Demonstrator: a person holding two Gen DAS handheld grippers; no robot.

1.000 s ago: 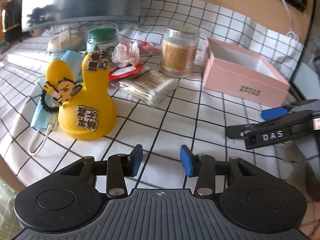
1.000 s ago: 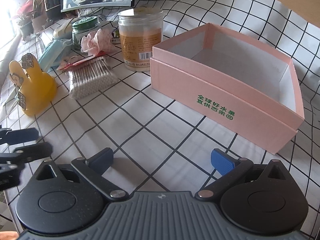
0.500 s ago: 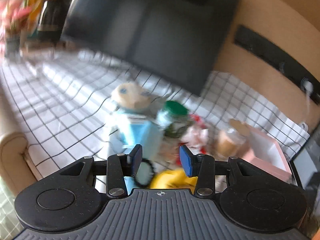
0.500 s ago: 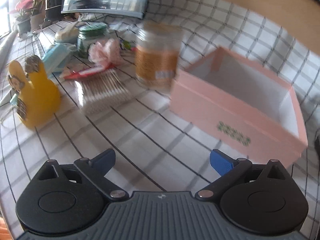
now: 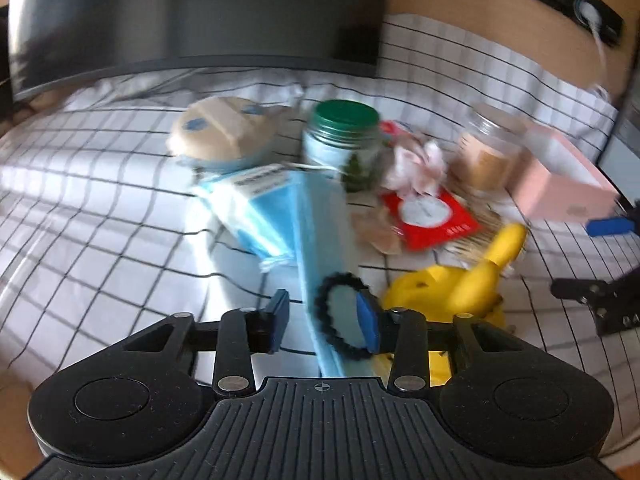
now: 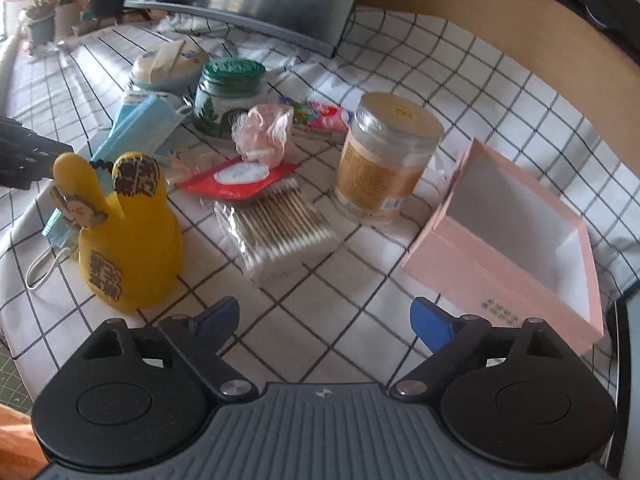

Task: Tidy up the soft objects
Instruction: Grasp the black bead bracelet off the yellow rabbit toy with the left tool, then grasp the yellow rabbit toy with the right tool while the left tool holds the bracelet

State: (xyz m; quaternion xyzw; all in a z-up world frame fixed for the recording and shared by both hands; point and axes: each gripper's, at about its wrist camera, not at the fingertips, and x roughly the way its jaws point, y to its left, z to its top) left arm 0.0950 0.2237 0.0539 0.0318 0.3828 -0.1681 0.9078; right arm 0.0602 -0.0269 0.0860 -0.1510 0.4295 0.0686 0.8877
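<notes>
Left wrist view, blurred: left claw sits low over the blue face mask and the black hair tie lying on it, beside the yellow rabbit-shaped holder. Jaws are closing, at a middling gap; mask strip and hair-tie loop are between the pads, but I can't see either pad pressing yet, so I'd call it no grip so far. Right wrist view is sharper: right claw hangs wide above bare checked table, jaws easing inward, nothing between them. Pink box is just to its right, open and empty as far as its white inside shows. Soft stuff all still out on the table: mask stack behind the yellow holder, pink scrunchie near the green-lid jar, red wipes pack touching the cotton swab bag. Clear cotton jar stands near the box's far corner. My read: task is at the very start, nothing sorted. First pick looks like the hair tie or mask with the left claw; which one, can't say. Left to do, I'd guess: every soft item into the box. Risk: claw nips mask and hair tie together.
</notes>
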